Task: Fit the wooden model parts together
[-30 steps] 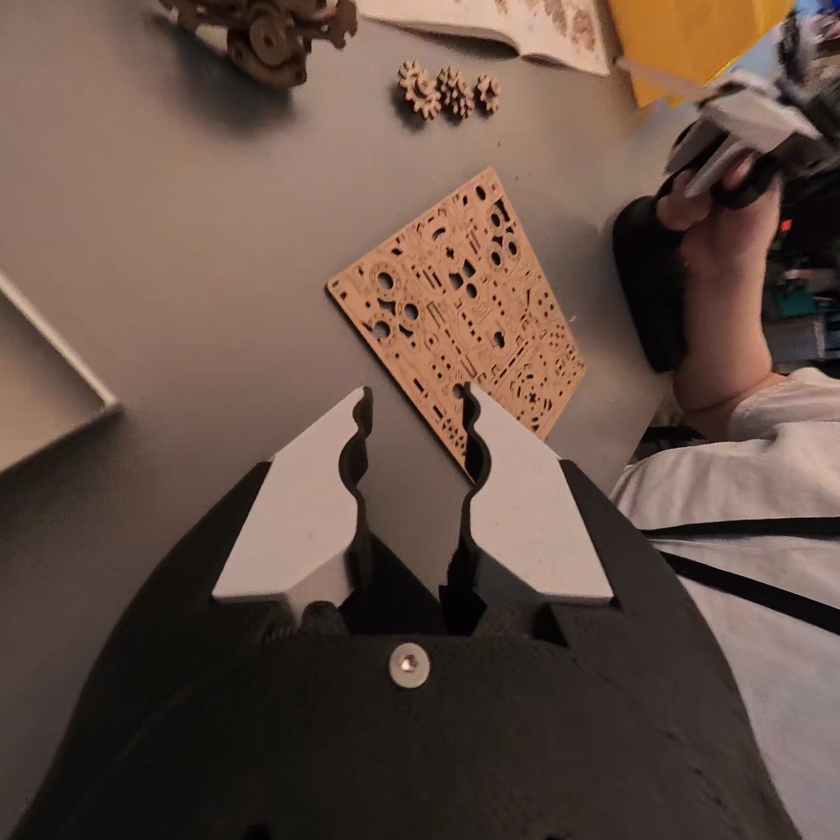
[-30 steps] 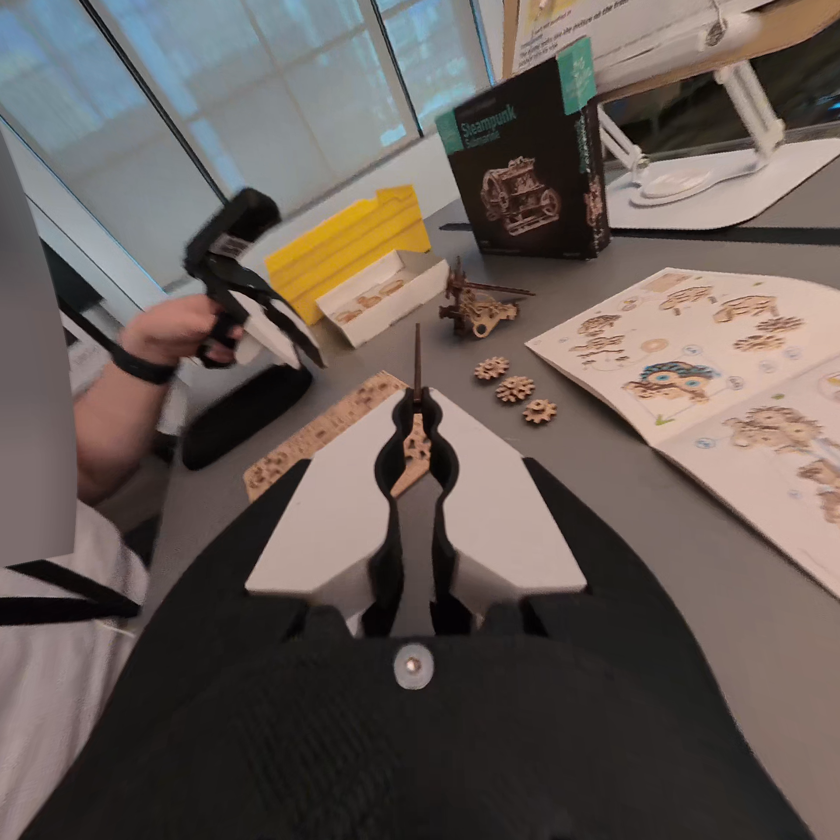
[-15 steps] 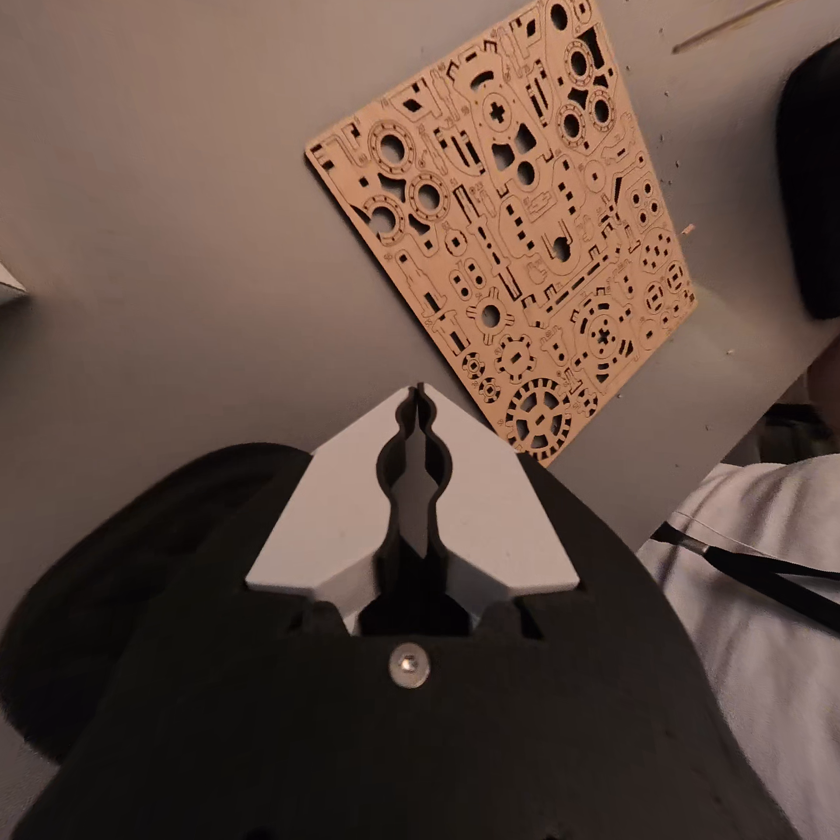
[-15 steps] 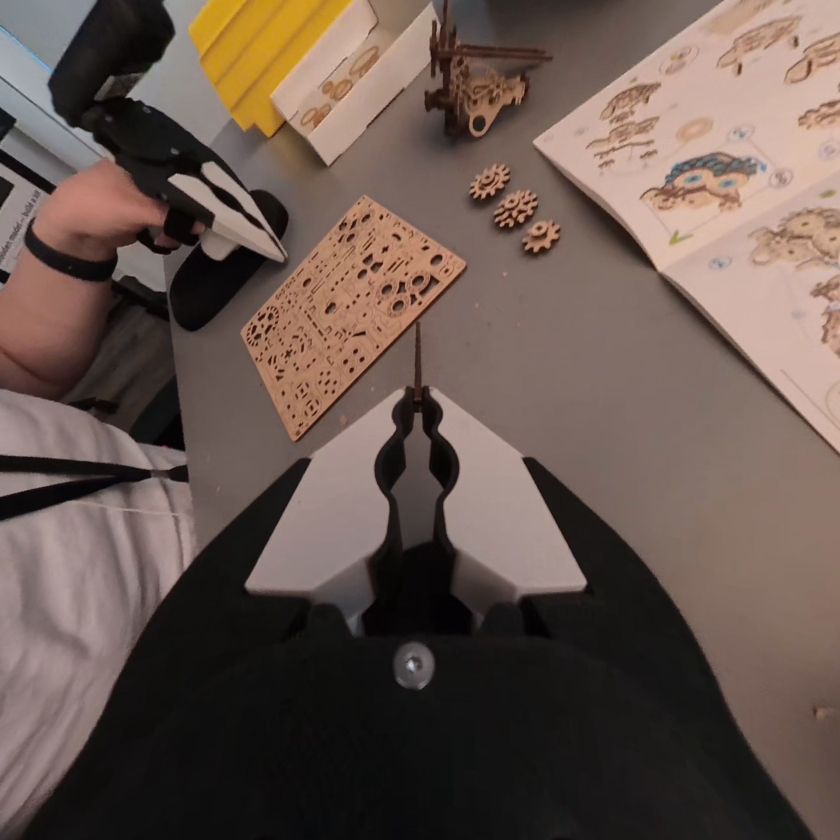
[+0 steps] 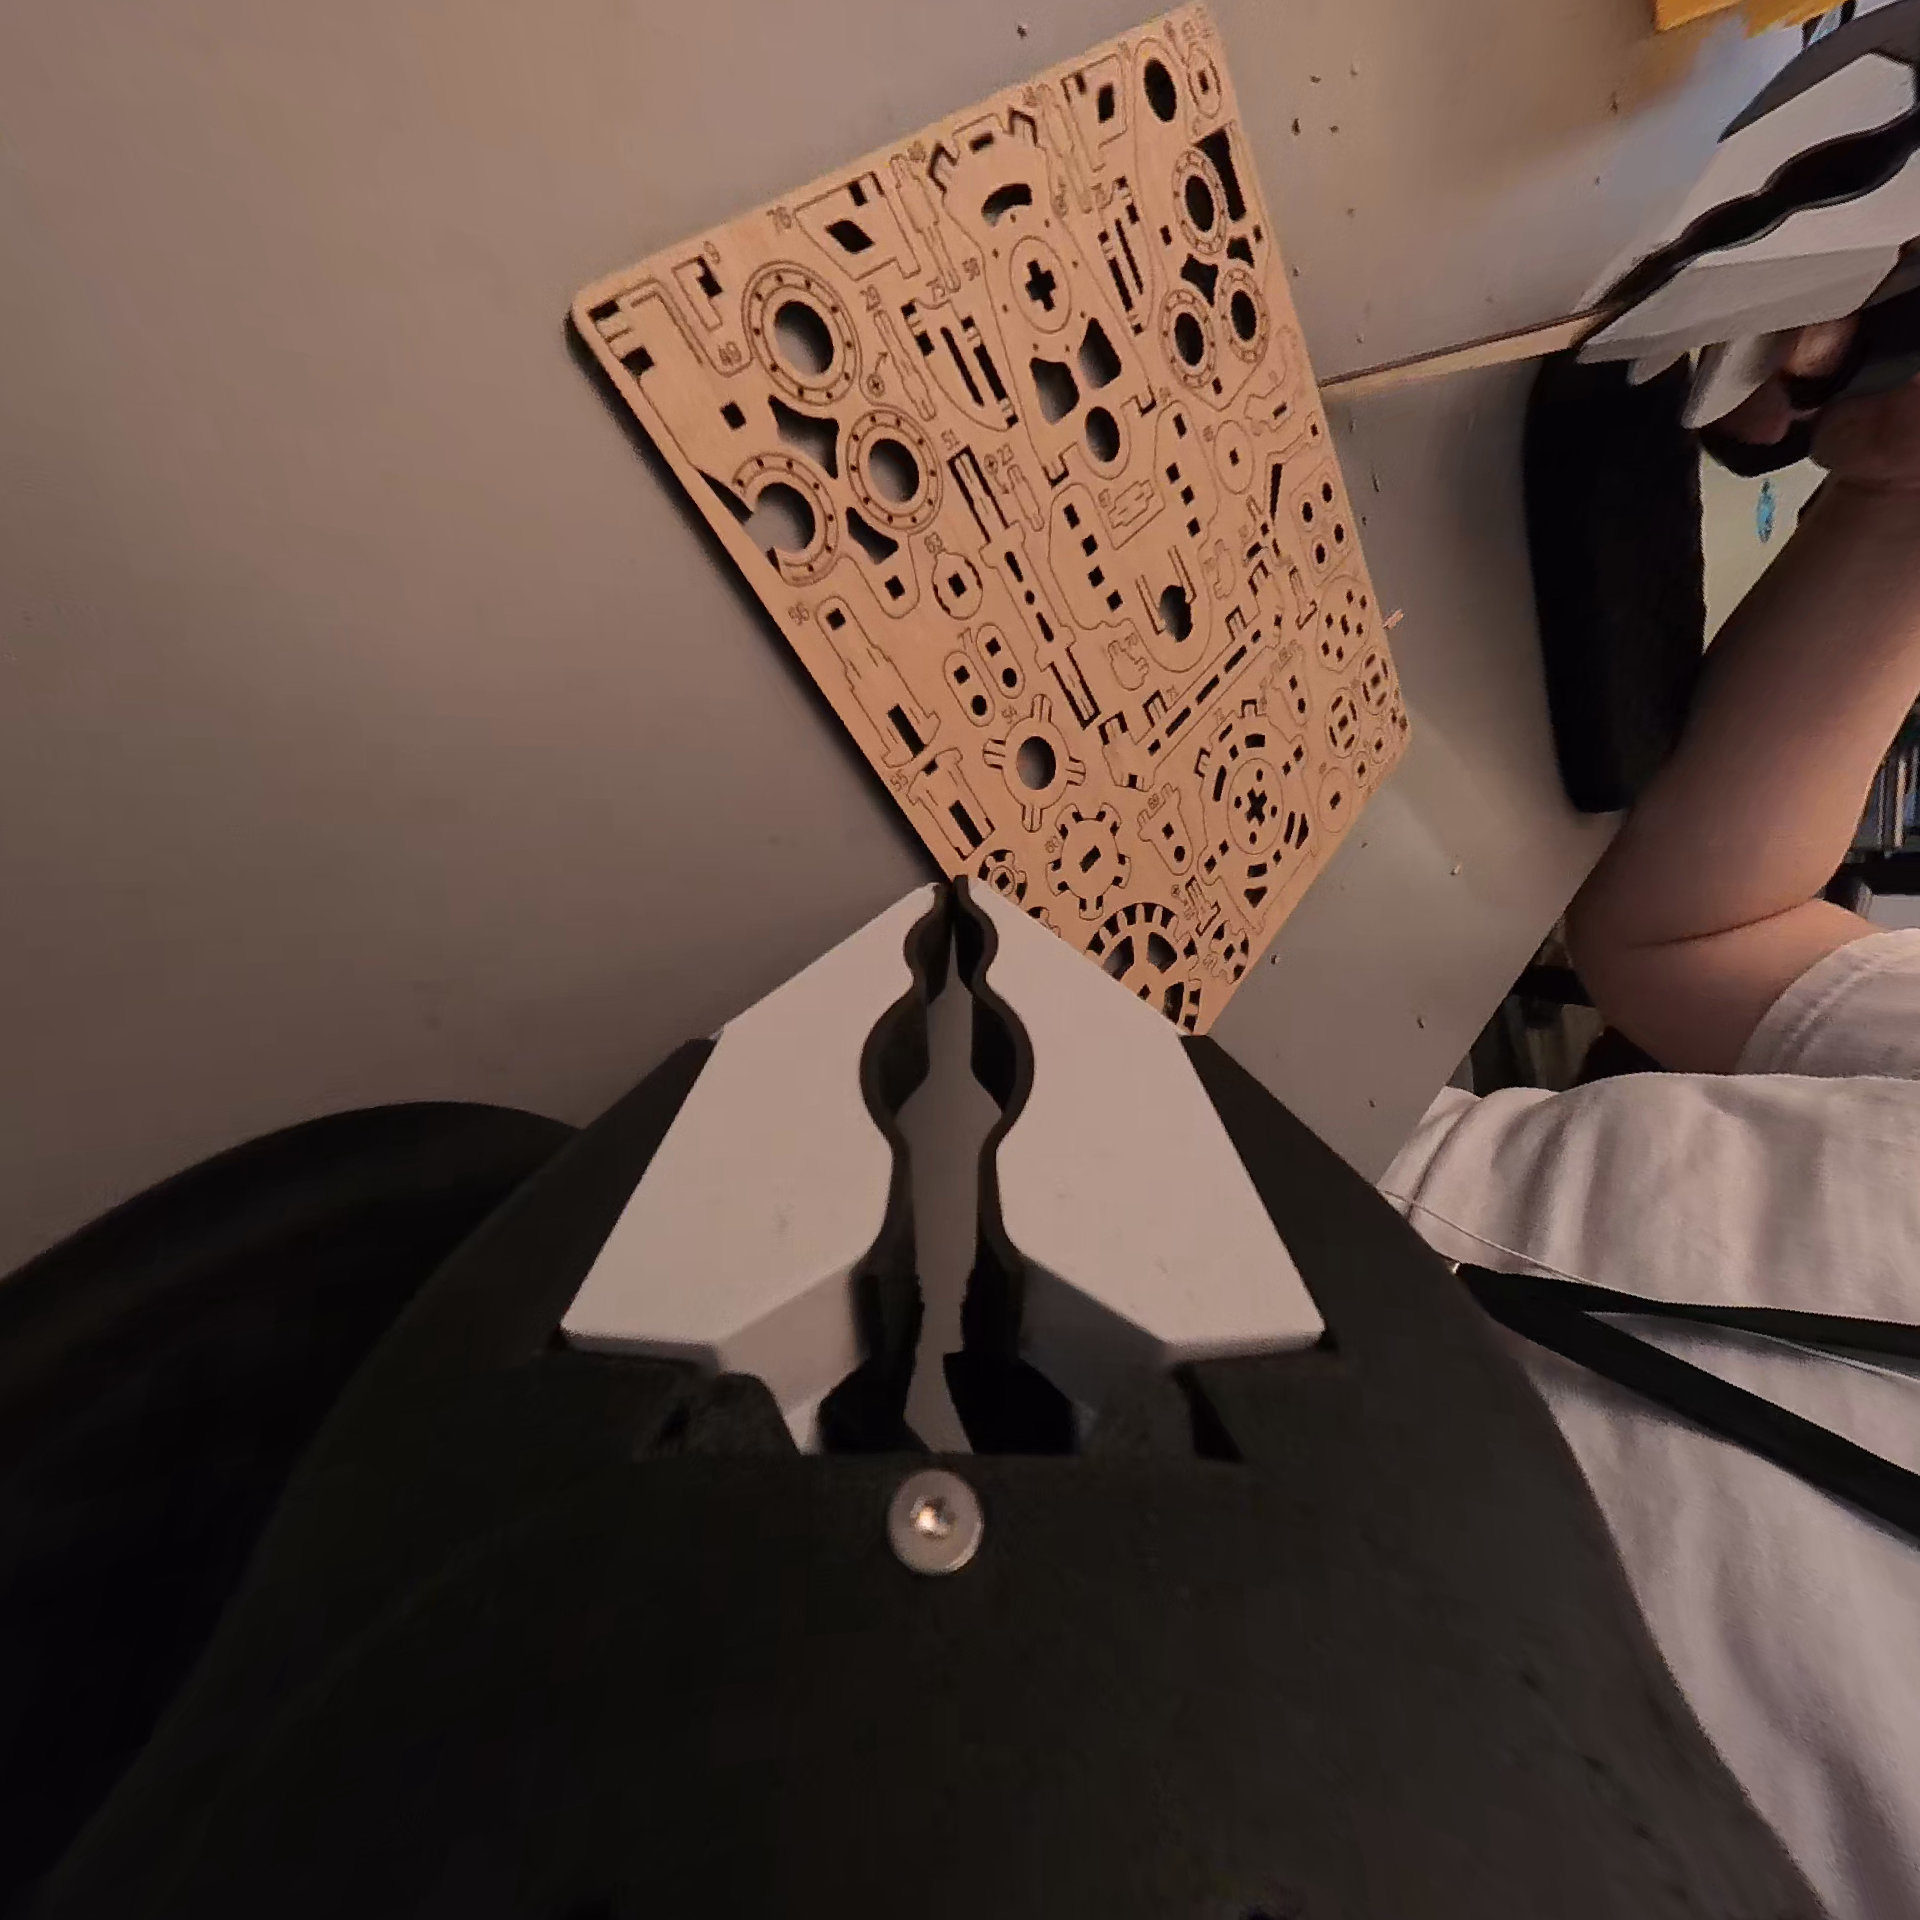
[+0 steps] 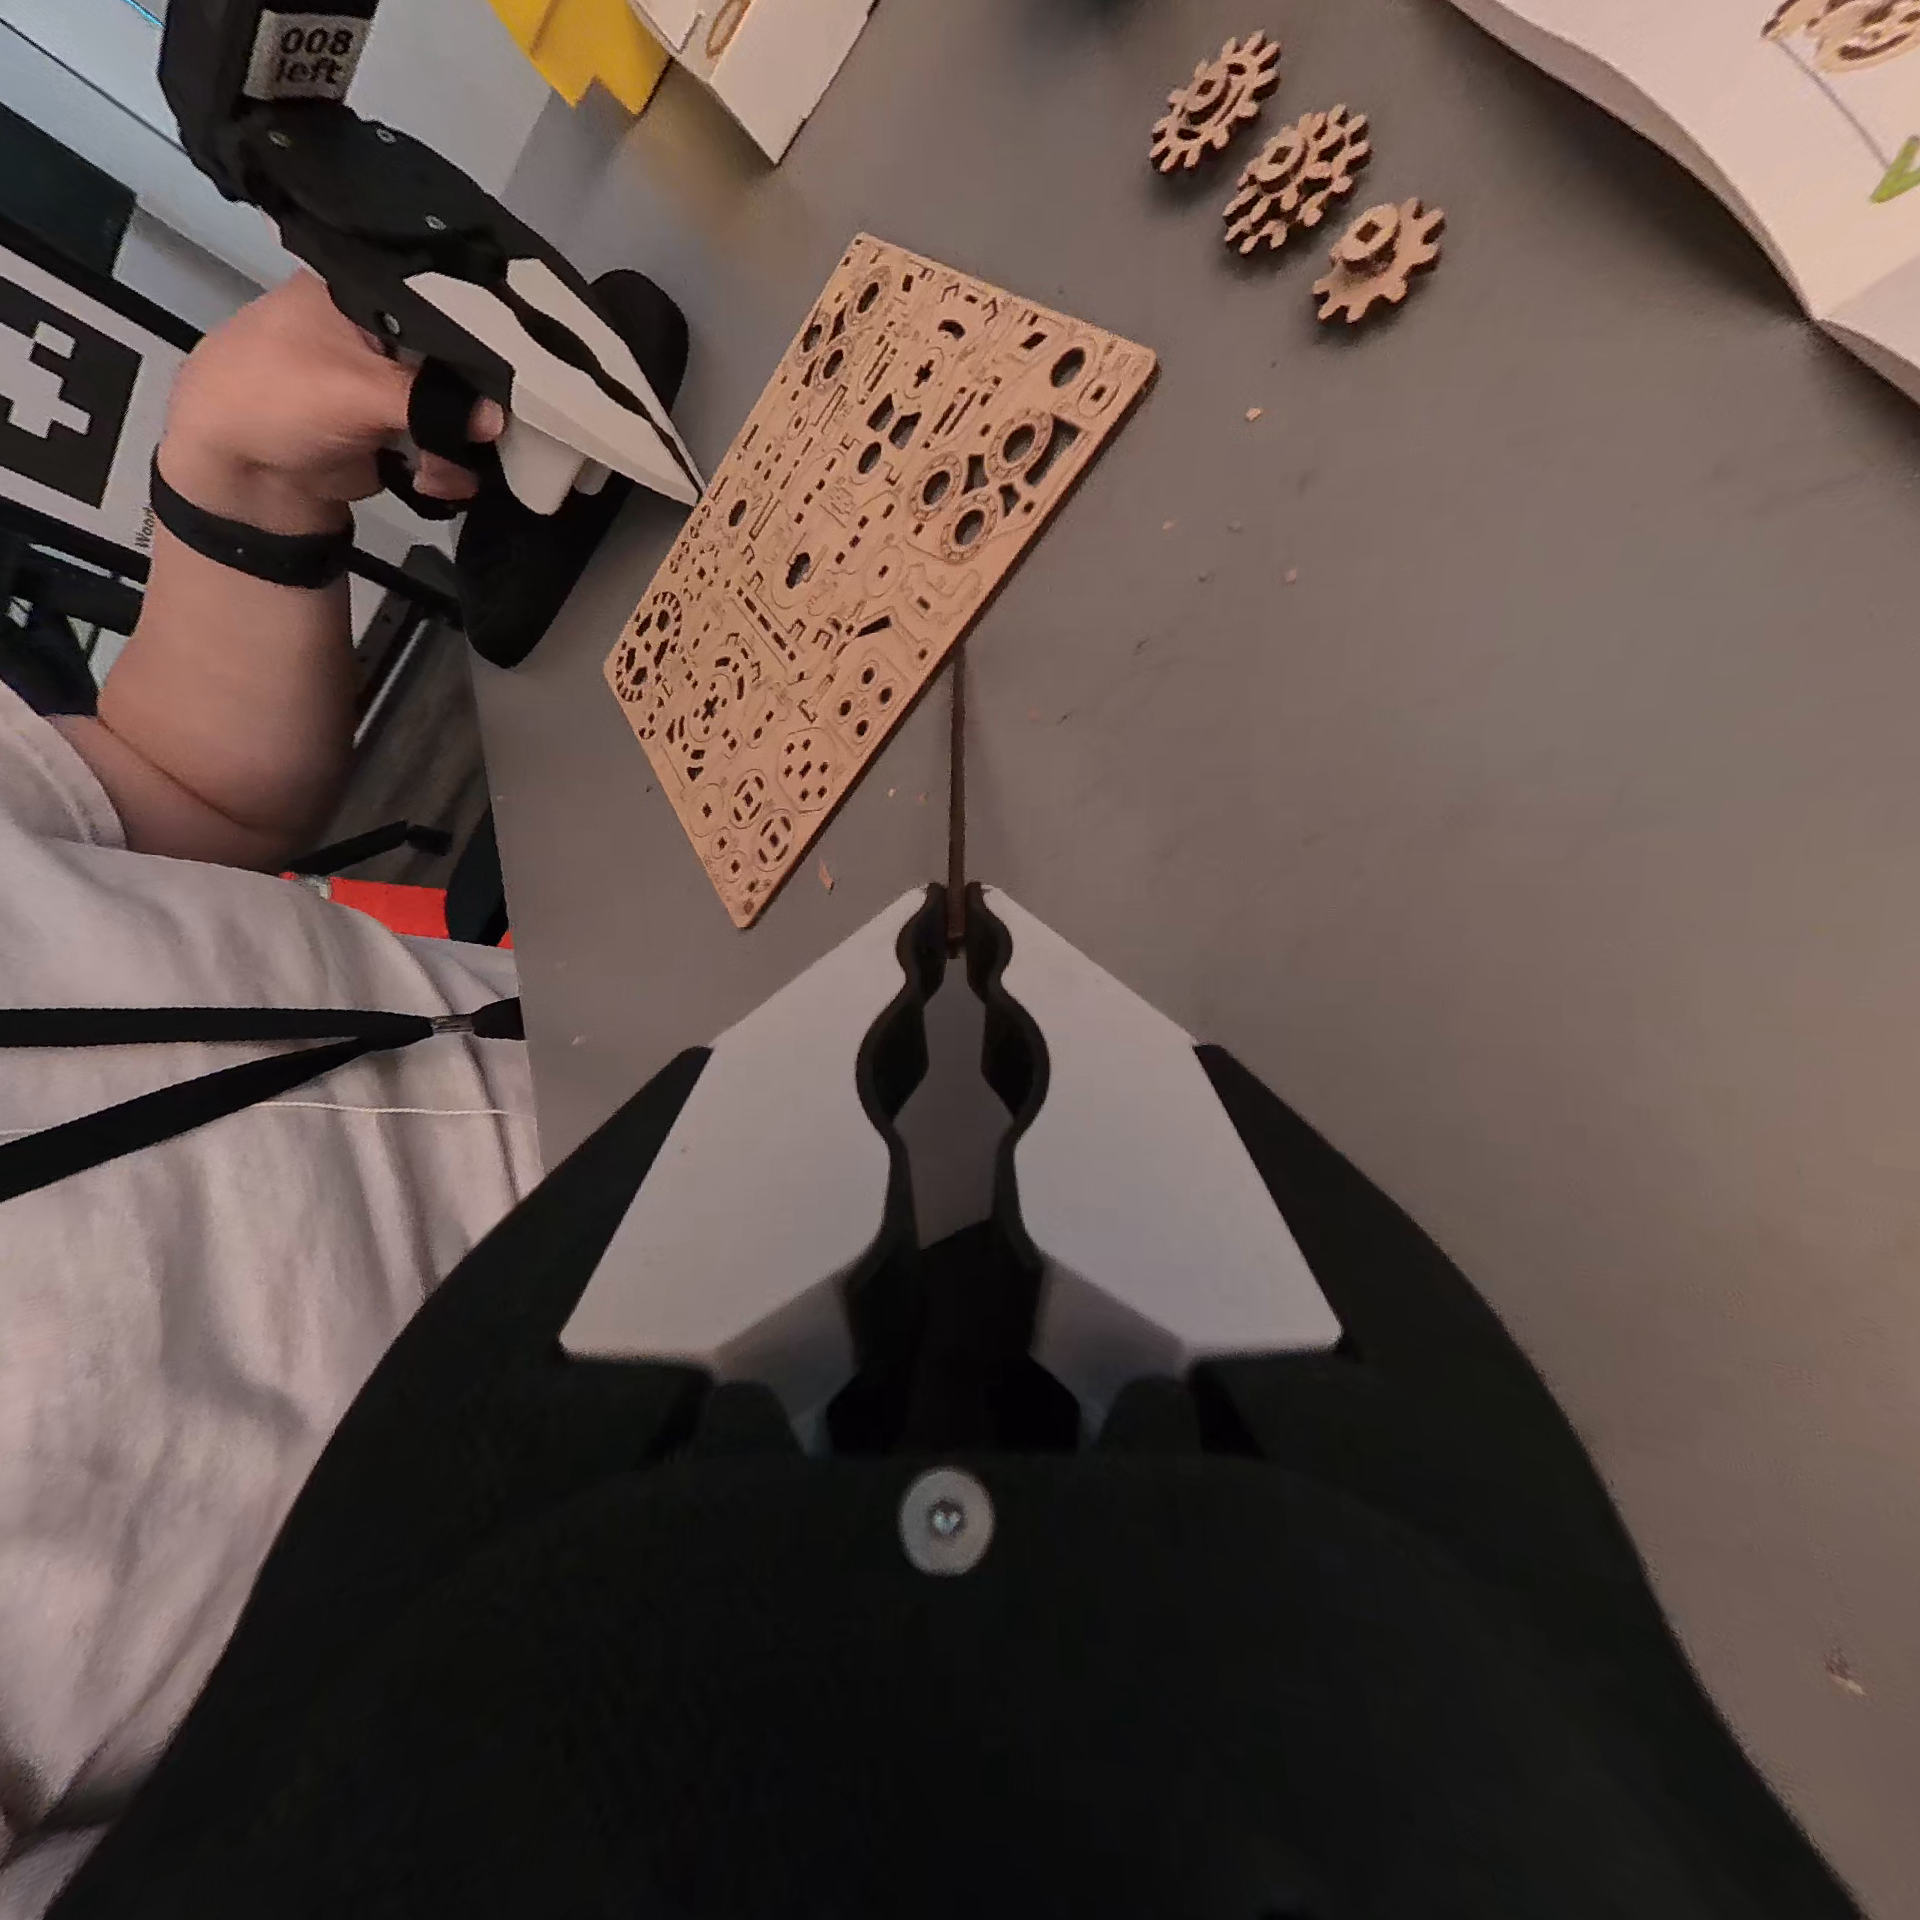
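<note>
The right gripper [image 6: 953,902] pinches a thin wooden stick [image 6: 956,790] pointing to 12 o'clock; the left gripper [image 5: 954,896] is closed, empty; the wooden sheet [image 6: 873,561] lies flat on the counter [image 6: 1455,831], three gears [image 6: 1299,177] at 1 o'clock

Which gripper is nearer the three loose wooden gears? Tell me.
Right. The right gripper, shut on a thin wooden stick, points across the table toward the gears. The left gripper hovers at the parts sheet's far edge, with the sheet between.
</note>
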A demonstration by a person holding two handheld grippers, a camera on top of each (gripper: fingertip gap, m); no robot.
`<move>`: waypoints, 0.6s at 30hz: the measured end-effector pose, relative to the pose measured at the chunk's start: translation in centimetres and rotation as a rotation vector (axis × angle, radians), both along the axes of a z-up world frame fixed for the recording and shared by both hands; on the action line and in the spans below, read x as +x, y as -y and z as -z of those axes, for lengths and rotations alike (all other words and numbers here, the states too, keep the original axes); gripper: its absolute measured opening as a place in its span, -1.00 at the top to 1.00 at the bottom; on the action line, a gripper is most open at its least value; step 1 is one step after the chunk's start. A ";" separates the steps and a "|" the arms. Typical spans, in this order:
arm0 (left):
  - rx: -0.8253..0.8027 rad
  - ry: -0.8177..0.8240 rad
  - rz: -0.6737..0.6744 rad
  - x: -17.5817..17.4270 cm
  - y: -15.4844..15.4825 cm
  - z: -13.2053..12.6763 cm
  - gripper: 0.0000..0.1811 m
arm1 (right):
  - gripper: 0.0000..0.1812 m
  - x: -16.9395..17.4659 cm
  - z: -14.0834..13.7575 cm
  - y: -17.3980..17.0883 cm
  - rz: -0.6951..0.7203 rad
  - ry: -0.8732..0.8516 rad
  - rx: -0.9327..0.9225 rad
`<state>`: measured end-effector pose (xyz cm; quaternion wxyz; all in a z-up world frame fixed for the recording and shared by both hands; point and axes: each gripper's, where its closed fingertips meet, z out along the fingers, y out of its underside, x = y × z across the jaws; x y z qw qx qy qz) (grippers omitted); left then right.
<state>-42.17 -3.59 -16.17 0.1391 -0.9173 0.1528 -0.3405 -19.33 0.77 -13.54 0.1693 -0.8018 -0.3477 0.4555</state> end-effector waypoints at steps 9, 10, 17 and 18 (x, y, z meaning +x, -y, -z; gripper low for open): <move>0.023 0.045 -0.013 0.7 -0.1 0.0 1.00 | 0.98 -0.1 0.1 -0.2 0.008 -0.021 -0.023; 0.021 0.050 -0.013 0.7 0.0 0.0 1.00 | 0.97 -0.2 0.0 -0.2 0.007 -0.031 -0.023; 0.029 0.055 -0.006 0.7 0.0 -0.1 1.00 | 0.97 -0.2 -0.9 -0.1 0.005 -0.084 -0.030; 0.031 0.054 -0.005 0.7 0.0 -0.1 1.00 | 0.97 -0.3 -0.9 -0.1 0.006 -0.086 -0.029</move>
